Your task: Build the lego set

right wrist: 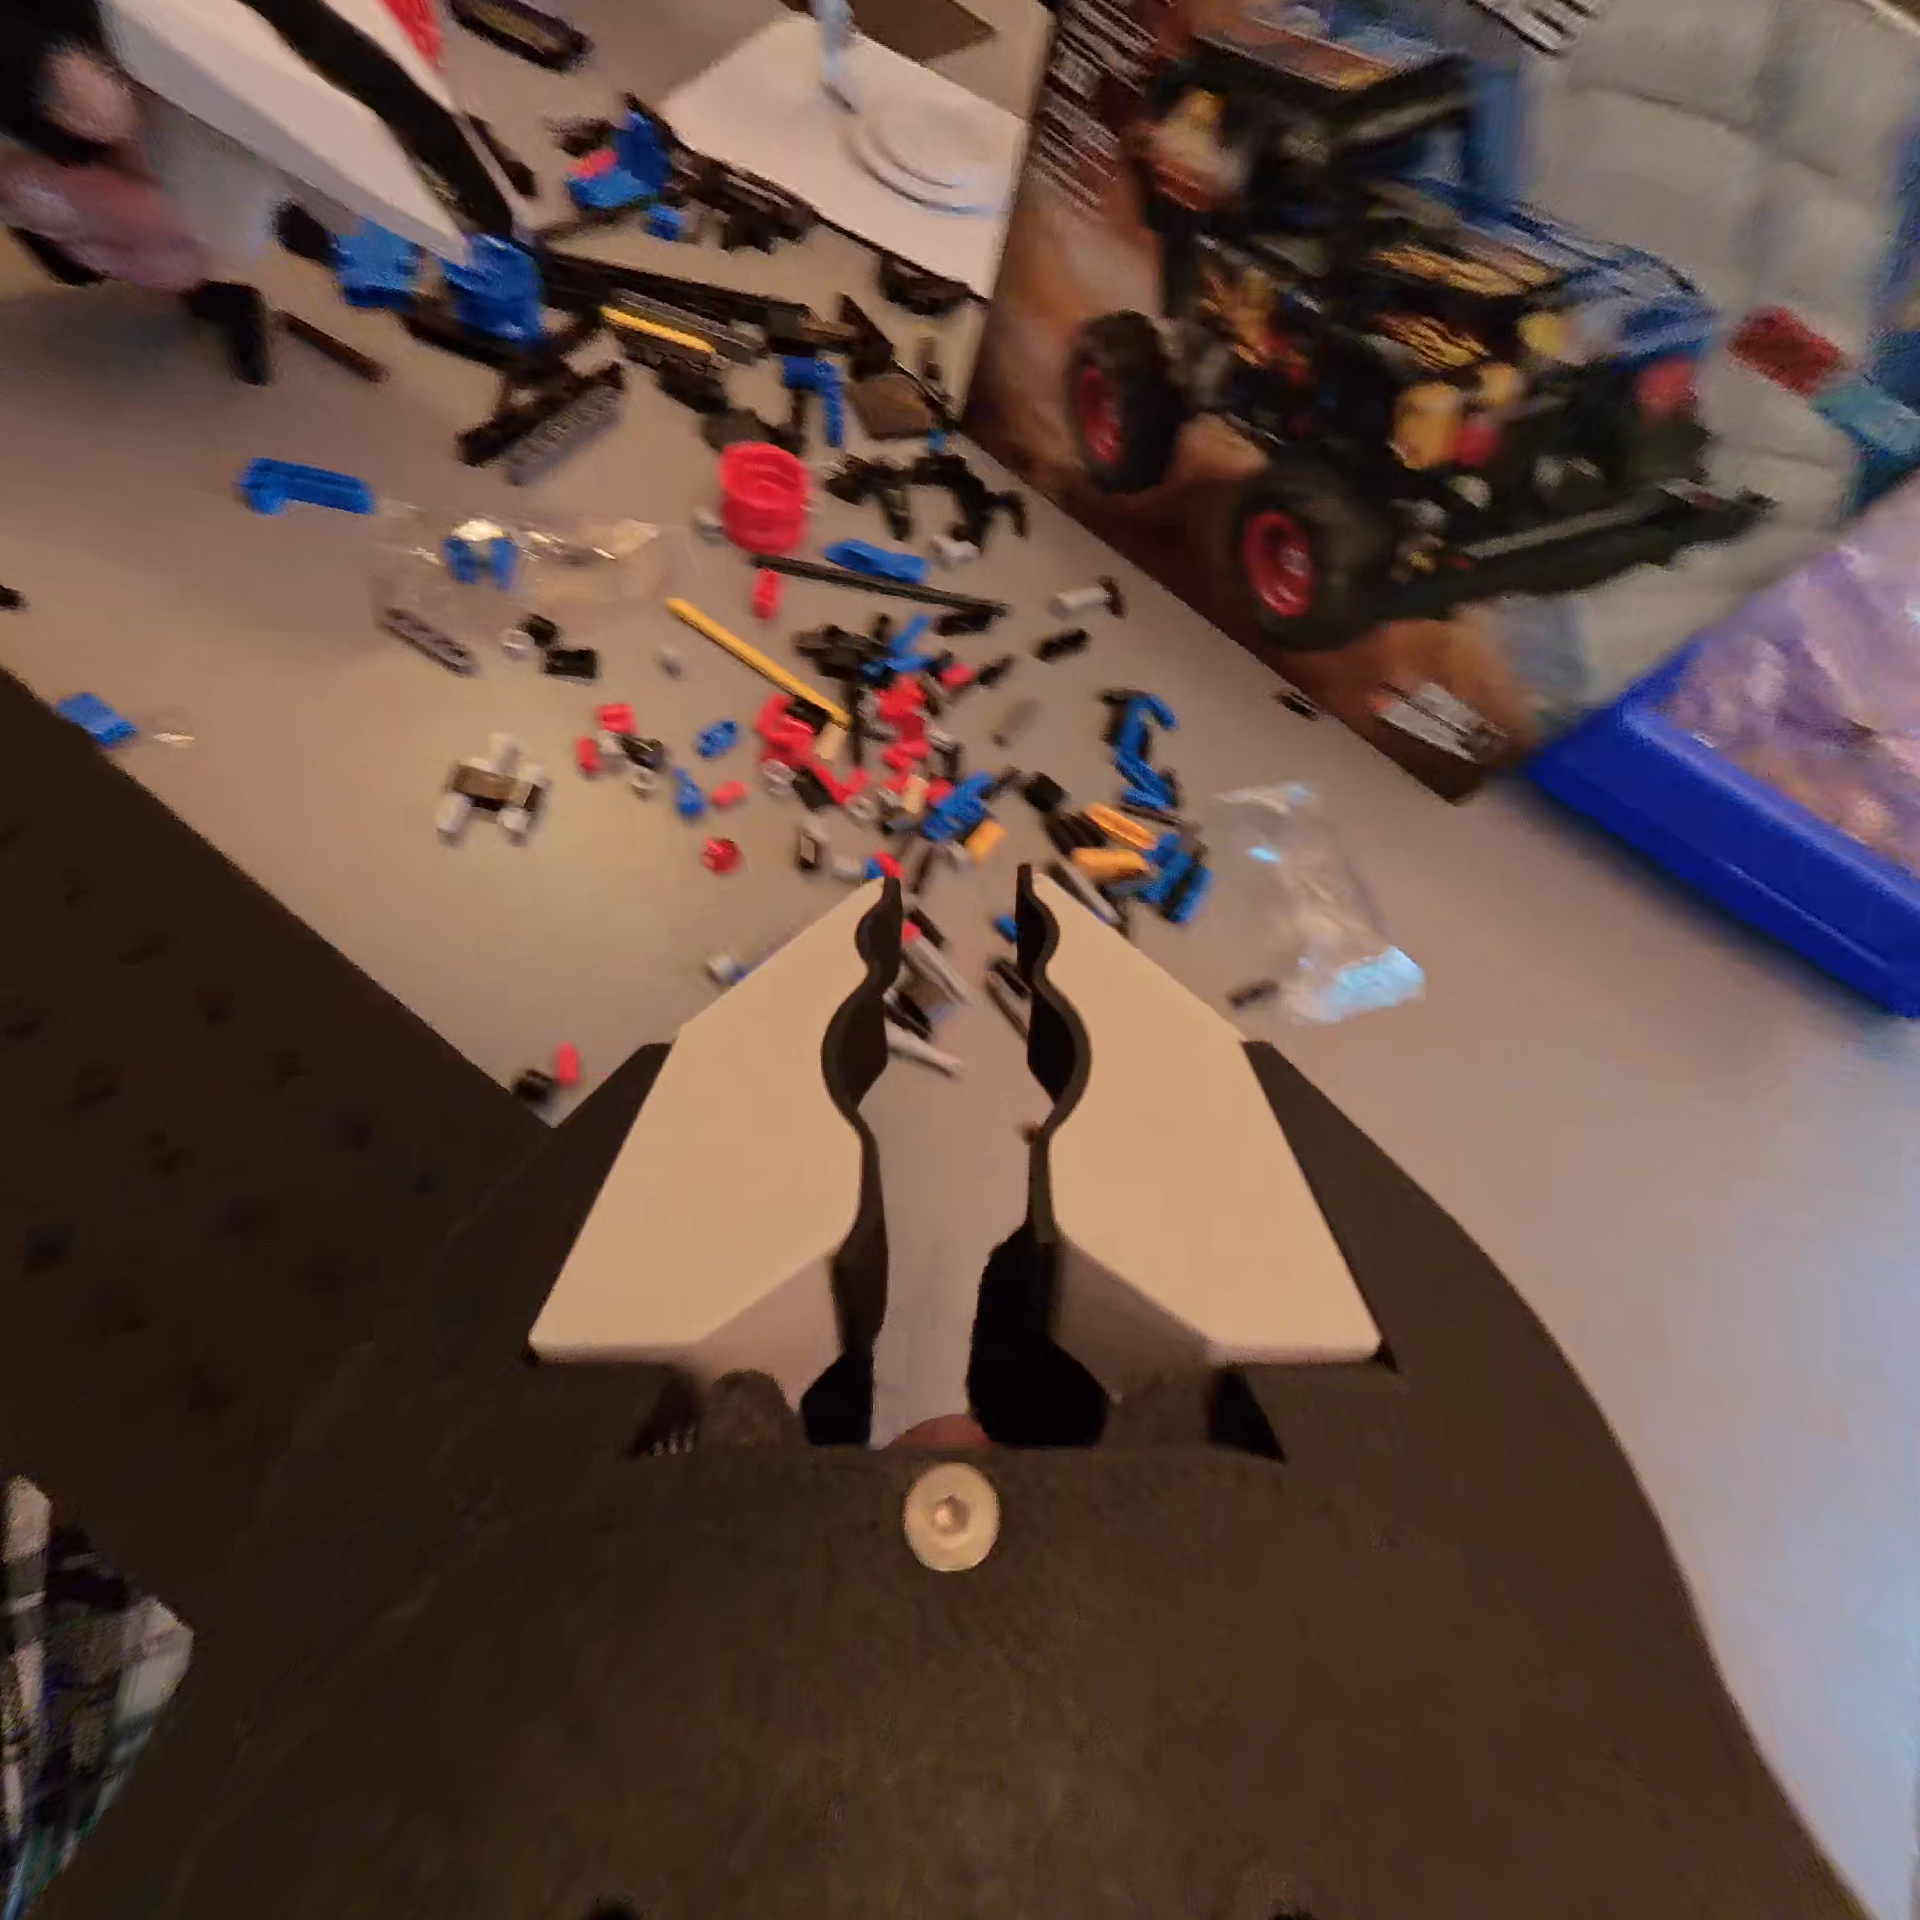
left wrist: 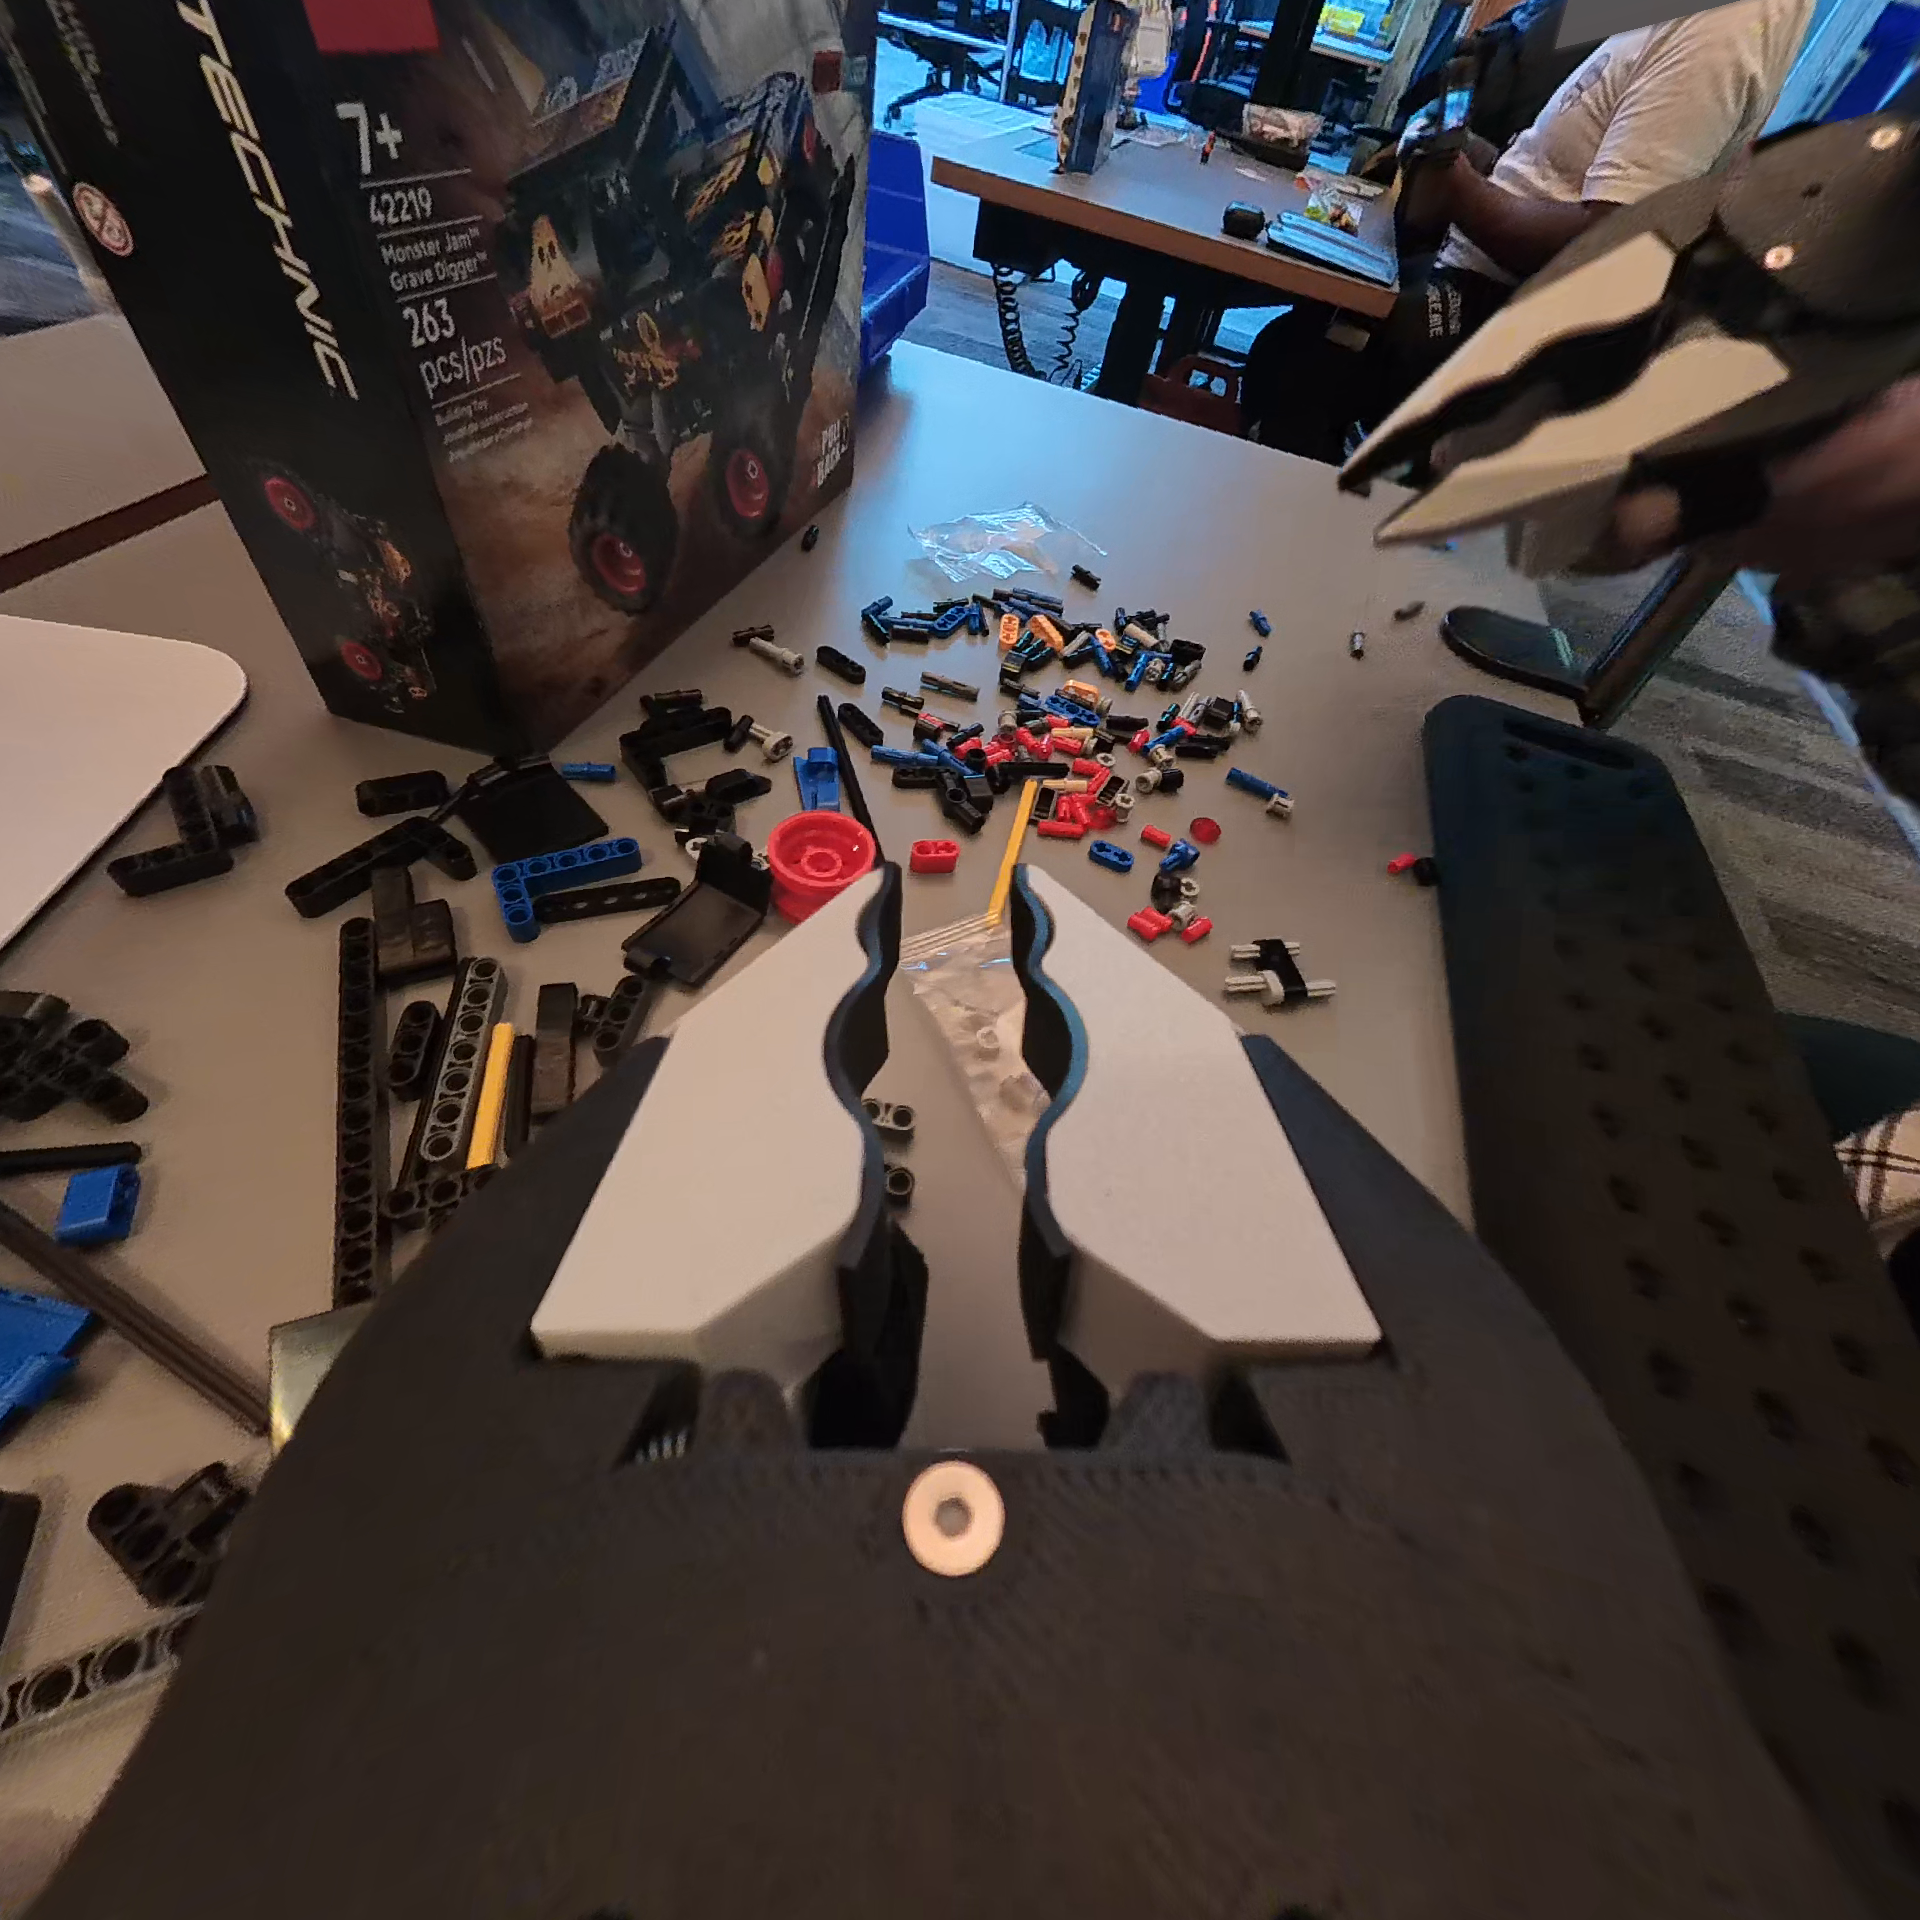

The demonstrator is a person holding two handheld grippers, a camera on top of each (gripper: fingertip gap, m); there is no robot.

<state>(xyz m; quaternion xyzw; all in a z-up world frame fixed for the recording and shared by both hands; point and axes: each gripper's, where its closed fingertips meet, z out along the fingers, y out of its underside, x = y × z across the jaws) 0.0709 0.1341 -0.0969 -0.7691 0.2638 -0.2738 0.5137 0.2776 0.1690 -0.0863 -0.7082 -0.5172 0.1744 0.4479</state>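
Loose Lego Technic pieces lie scattered on the grey table: black beams at left, a red wheel hub, a yellow axle, and a heap of small red, blue and black pins. My left gripper is open and empty above a clear plastic bag. My right gripper is open and empty, above the pin heap; it also shows in the left wrist view at upper right. The right wrist view is blurred.
The set's box stands at the back left. A black perforated board lies at the right. A second clear bag lies behind the pins. A white mat lies at left. A blue bin sits beside the box. A person sits at a far table. One gripper's finger ends stand about 20 cm off the other's. The red wheel hub lies some 8 cm from my left tips, 20 cm from my right tips. Seen from the right wrist view as well. My left tips are roughly 12 cm from the yellow axle. Look for it in the right wrist view too.
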